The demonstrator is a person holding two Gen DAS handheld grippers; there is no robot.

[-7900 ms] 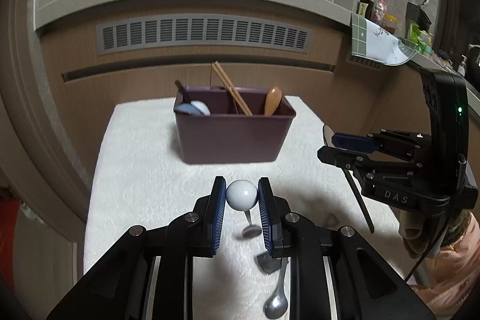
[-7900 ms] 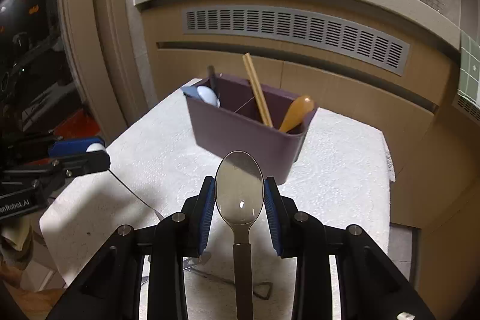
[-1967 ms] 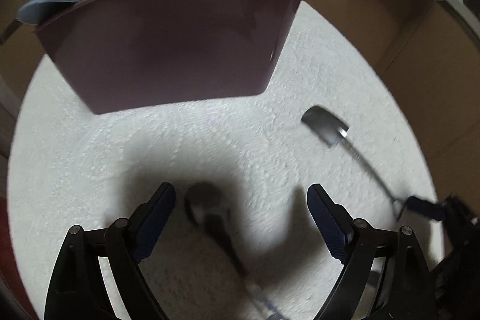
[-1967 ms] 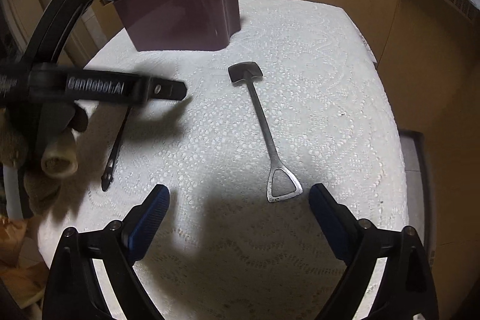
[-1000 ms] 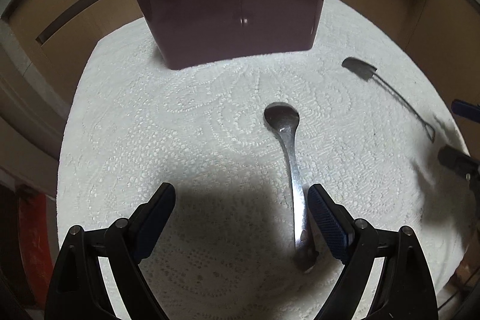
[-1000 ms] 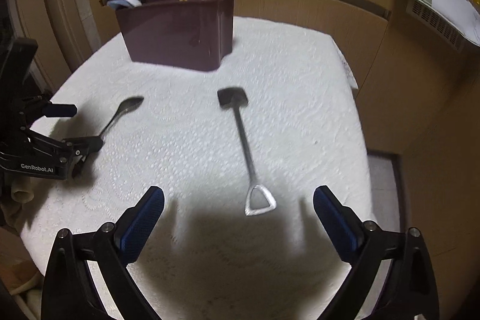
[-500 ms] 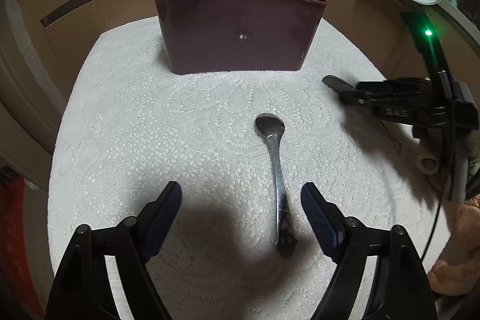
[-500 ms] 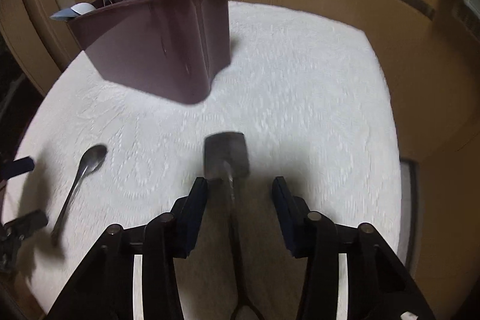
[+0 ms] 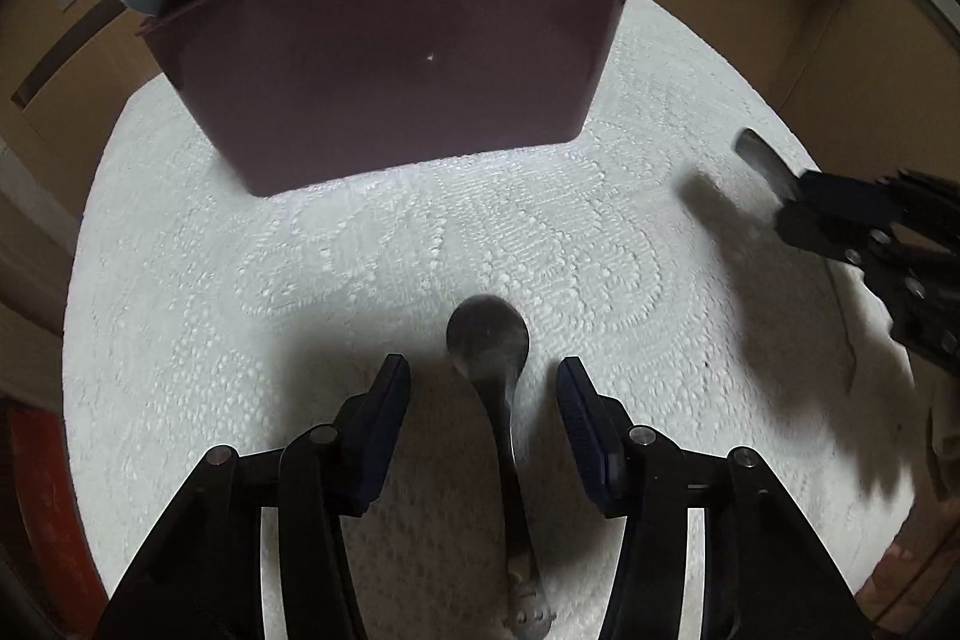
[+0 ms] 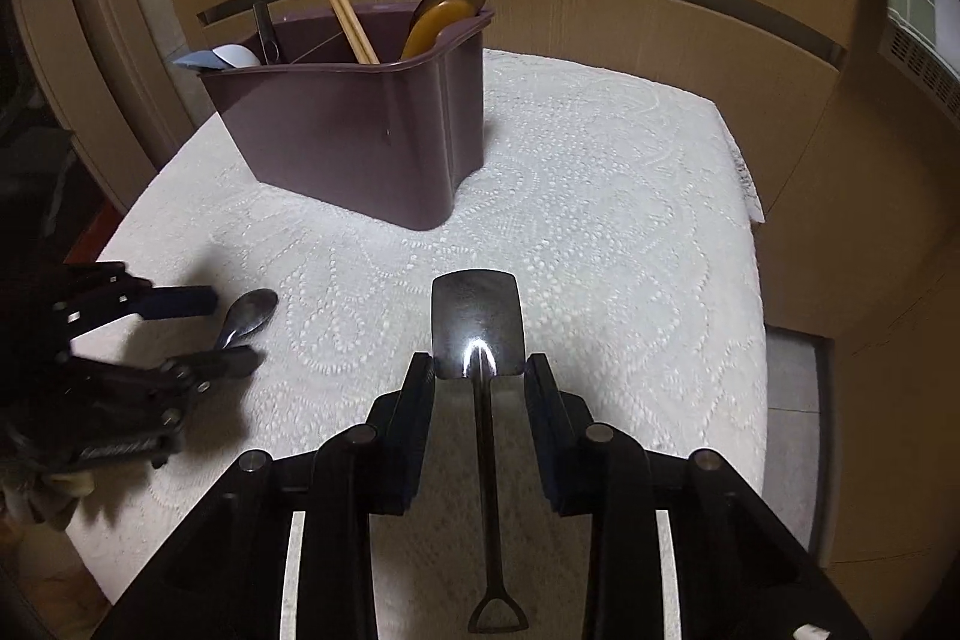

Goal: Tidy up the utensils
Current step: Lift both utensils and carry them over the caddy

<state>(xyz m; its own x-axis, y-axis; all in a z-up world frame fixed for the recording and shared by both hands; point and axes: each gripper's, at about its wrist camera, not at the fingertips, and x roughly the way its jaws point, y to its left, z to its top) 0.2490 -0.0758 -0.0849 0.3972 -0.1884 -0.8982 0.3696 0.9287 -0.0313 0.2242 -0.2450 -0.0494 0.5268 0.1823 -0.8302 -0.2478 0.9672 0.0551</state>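
We see the left gripper (image 9: 483, 388) low over the white lace cloth (image 9: 540, 244), its blue-padded fingers (image 9: 390, 394) apart and straddling the round metal spoon (image 9: 489, 346). The bowl lies just ahead of the tips and the handle runs back between the fingers; the pads stand clear of it on both sides.

The right gripper (image 10: 479, 376) has its fingers drawn in on either side of the shovel-shaped spoon (image 10: 477, 322), right at the base of the square blade. The blade juts forward past the tips and the handle runs back between the fingers, ending in a triangular loop. The pads look pressed to the blade edges, though we cannot quite tell whether a sliver of gap remains.

Ahead of both tools stands the purple utensil caddy (image 10: 360, 142), holding chopsticks (image 10: 345, 7), a brown spoon (image 10: 444, 13) and a pale blue-and-white spoon (image 10: 216, 57).
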